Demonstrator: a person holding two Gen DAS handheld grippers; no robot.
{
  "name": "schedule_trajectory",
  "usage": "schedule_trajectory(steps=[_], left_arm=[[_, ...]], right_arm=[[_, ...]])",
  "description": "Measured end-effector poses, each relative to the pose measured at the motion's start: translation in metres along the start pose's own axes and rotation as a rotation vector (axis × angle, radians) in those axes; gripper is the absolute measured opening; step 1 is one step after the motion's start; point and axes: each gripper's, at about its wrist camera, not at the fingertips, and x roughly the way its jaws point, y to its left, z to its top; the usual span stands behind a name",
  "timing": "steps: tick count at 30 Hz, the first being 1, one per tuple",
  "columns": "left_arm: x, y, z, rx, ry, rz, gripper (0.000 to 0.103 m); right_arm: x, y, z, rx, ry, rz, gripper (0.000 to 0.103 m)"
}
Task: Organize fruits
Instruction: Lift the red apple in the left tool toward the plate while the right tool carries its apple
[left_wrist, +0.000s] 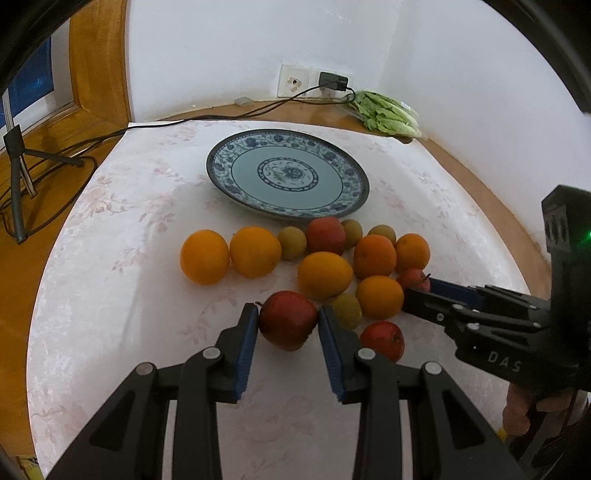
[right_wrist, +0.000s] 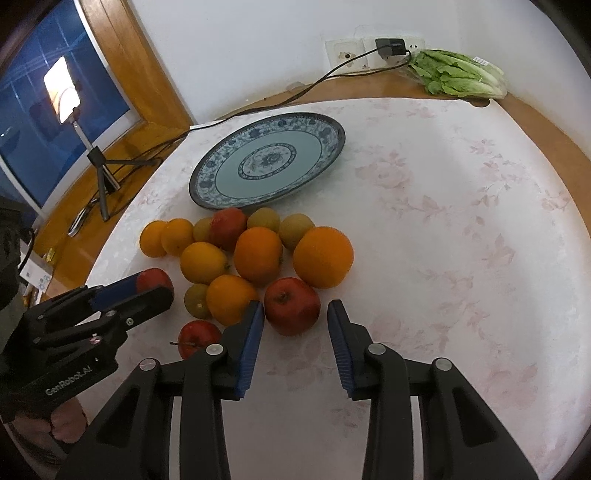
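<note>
A pile of oranges (left_wrist: 324, 275), red apples and small green-brown fruits lies on the cloth in front of an empty blue-and-white plate (left_wrist: 288, 173). My left gripper (left_wrist: 287, 319) has both blue pads against a large red apple (left_wrist: 287, 319) that rests on the cloth. In the right wrist view the same gripper (right_wrist: 147, 286) shows at the left, around that apple (right_wrist: 157, 278). My right gripper (right_wrist: 295, 314) is open, its fingers either side of another red apple (right_wrist: 291, 304), with a gap on the right. The plate (right_wrist: 269, 162) lies behind.
A bag of lettuce (left_wrist: 388, 112) lies at the back right by a wall socket with a charger (left_wrist: 332, 81) and its cable. A small tripod (left_wrist: 16, 177) stands on the wooden sill at the left. The floral cloth (right_wrist: 461, 221) extends to the right.
</note>
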Motion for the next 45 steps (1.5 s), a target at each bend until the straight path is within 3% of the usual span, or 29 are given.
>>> schedule_trajectory(steps=[5, 28, 45], left_arm=[[-0.001, 0.002, 0.001, -0.006, -0.001, 0.001, 0.035], [-0.022, 0.002, 0.039, 0.024, -0.051, 0.009, 0.035], [-0.026, 0.005, 0.089, 0.028, -0.111, 0.007, 0.035]], right_arm=[[0.001, 0.0, 0.0, -0.005, -0.007, 0.005, 0.033], [-0.035, 0.02, 0.014, -0.07, -0.062, -0.003, 0.032], [-0.052, 0.037, 0.062, -0.138, -0.126, -0.029, 0.032]])
